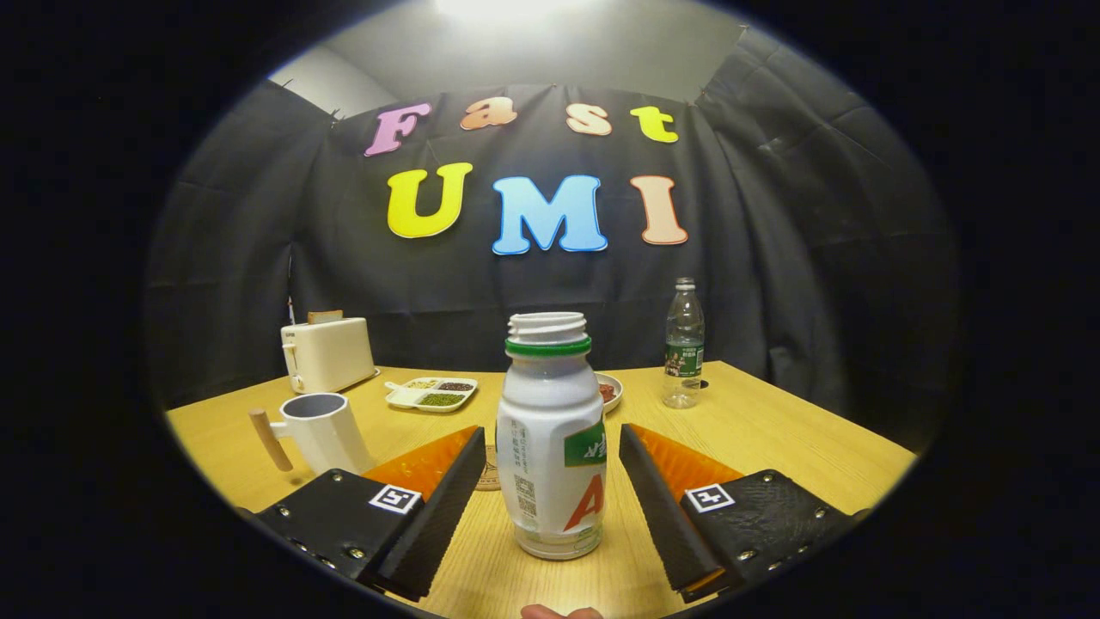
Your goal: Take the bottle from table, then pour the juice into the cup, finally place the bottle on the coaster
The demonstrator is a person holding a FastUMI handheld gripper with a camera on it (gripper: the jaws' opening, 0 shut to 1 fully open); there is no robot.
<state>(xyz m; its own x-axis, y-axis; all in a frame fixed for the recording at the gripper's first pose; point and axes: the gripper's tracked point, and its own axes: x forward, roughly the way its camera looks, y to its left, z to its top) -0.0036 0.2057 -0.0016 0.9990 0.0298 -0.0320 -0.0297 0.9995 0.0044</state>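
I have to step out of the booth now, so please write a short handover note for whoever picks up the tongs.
Tongs: open, one finger on each side of the bottle, gaps on both sides.
Bottle: upright on the table, cap off, not yet gripped.
Cup: beyond the left finger.
Coaster: partly hidden behind the bottle.
Done: lined up.
Left: grip, lift, pour into cup, set bottle on coaster.

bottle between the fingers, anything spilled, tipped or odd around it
Nothing stands out. The bottle stands upright on the table, uncapped, between the open gripper fingers with a gap on each side. The cup is upright too; no spill shows.
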